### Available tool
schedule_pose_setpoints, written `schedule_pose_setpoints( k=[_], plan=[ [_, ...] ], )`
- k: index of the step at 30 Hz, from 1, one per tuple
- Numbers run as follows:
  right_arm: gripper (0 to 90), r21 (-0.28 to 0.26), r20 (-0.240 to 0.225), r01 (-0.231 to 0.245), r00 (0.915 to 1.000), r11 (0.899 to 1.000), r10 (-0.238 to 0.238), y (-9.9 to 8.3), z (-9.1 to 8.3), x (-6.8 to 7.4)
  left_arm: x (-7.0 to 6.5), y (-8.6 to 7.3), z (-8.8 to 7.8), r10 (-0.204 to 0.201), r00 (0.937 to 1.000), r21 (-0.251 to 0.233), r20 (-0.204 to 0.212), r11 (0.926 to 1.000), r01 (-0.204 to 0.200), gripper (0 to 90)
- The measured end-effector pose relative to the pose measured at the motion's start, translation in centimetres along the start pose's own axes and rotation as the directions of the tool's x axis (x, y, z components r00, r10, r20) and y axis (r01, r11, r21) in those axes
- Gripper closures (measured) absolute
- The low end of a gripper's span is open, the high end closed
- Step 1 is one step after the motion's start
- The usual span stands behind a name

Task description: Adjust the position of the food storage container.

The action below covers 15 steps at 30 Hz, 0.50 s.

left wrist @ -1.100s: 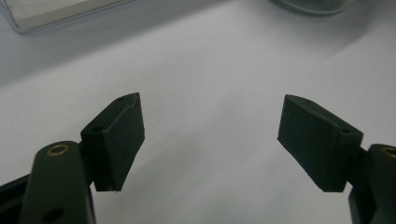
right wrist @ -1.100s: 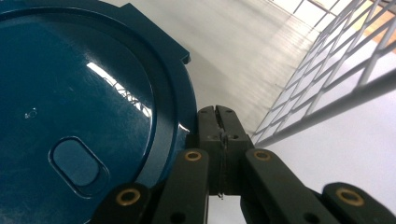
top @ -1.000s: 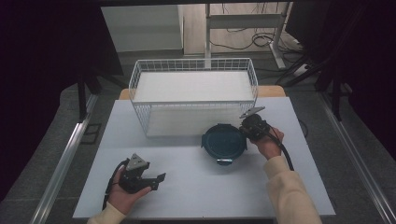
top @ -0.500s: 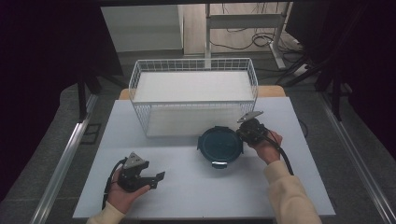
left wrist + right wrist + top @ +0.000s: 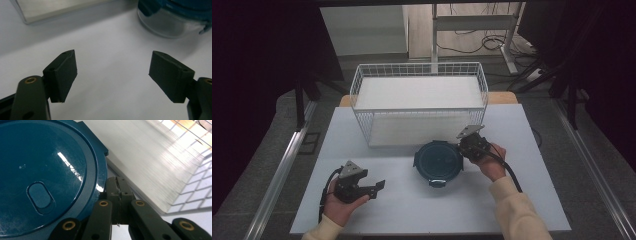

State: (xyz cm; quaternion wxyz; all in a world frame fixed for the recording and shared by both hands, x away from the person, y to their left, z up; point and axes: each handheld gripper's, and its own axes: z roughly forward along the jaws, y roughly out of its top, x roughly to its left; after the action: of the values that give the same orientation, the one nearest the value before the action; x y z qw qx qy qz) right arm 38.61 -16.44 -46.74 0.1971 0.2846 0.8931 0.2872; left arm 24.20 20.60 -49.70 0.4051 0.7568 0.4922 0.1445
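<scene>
We work at a white table (image 5: pixel 412 210) whose bare top carries a white wire basket (image 5: pixel 419 102) at its far middle, with a pale flat liner inside. Around the table the room is dim: grey floor, a metal rail running along each side, and cables lying on the floor beyond the far edge near a desk leg.

Just near of the basket sits a round container with a dark teal lid (image 5: pixel 438 162), its clear body visible under the lid in the left gripper view (image 5: pixel 172 22). Our right gripper (image 5: pixel 468 146) is at the container's right far edge, close to the basket's front wall; in the right gripper view its jaws are pressed together with nothing between them, their tips touching the lid's rim (image 5: pixel 101 183). Our left gripper (image 5: pixel 379 186) rests low at the near left of the table, well apart from the container, its jaws wide apart over bare white surface with nothing between the pads (image 5: pixel 63 72).

Compared with a second ago, the container and our right gripper sit a little further left and nearer along the basket's front, while our left gripper has hardly shifted.
</scene>
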Motion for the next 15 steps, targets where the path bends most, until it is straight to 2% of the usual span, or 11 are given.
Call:
schedule_pose_setpoints(
  k=[3,8,15],
  plan=[
    [89.9,-0.003,-0.01,0.013,0.9999,1.0,-0.013,0.1,0.0,0.5,0.4,0.1,-0.3,-0.013,0.9999,-0.008,-0.005,0.9999,0.013,22.2],
    [90.0,-0.015,-0.03,0.023,0.9993,1.0,-0.023,0.4,0.2,1.4,0.3,0.2,-0.3,-0.011,0.9999,-0.011,-0.007,0.9999,0.011,22.3],
    [90.0,-0.032,-0.058,0.063,0.9962,0.997,-0.065,0.9,0.0,2.7,0.4,0.3,-0.6,-0.021,0.9997,-0.019,-0.015,0.9996,0.021,22.5]
  ],
)
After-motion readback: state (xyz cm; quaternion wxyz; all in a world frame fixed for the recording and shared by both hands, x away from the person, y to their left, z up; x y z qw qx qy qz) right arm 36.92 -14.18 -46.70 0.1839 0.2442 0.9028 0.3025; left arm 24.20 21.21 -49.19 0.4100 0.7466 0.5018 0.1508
